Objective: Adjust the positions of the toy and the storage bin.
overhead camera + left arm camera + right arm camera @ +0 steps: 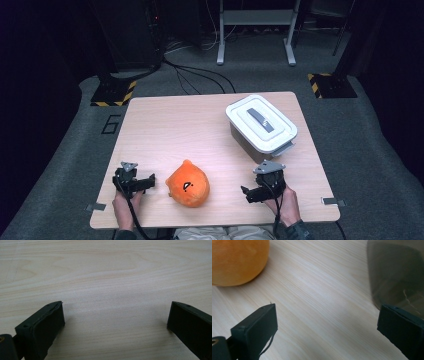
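Note:
An orange plush toy [188, 184] with a small dark face mark lies on the wooden table [170, 125] near the front edge, between both hands. My left gripper [150, 181] sits just left of the plush, open, with bare wood between its jaws [115, 312]. My right gripper [246, 194] rests to the plush's right, open and holding nothing; in the right gripper view the plush [238, 261] is at the upper left and the box wall [397, 272] at the upper right. A clear storage box with a white lid and grey handle [261, 121] stands at the back right.
The table's left and back-left areas are bare wood. Beyond the table lie grey carpet, black cables [192, 72], a white stand frame [255, 30] and yellow-black striped floor bases [114, 92]. Metal brackets [331, 201] sit at the front corners.

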A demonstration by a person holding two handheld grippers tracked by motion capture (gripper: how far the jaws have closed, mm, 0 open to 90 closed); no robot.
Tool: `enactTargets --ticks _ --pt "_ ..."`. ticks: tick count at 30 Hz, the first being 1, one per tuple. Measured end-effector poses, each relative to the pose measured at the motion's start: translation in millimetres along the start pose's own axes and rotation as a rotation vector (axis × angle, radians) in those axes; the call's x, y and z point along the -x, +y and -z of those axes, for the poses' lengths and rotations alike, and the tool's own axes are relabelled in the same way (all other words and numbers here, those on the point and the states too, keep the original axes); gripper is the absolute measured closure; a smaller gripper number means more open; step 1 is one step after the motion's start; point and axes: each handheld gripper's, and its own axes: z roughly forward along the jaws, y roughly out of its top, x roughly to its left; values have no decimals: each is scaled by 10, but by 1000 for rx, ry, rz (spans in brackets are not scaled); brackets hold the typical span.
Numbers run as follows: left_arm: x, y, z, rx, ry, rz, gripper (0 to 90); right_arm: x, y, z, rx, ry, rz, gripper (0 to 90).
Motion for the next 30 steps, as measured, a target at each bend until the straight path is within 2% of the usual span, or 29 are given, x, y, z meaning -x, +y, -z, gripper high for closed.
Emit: enactTargets --ticks 5,14,20,21,23,25,26,30 --pt "1 -1 1 0 1 1 6 -114 129 -22 -15 21 16 20" --pt "1 -1 2 -1 2 1 6 -310 362 -88 5 61 81 19" --pt "1 -2 2 -1 2 2 5 -440 515 -106 8 104 92 19" --pt "1 -2 2 -1 2 2 5 -458 546 -111 13 108 109 19" --pt "1 -2 2 -1 2 2 5 -530 610 -115 15 114 107 18" --pt "1 -1 2 -1 2 2 5 -560 641 -122 17 119 119 18" --pt "1 -2 2 -1 2 2 5 -637 703 -145 26 126 140 18" --pt "1 -2 3 -1 2 2 5 -748 786 -203 27 155 154 16"
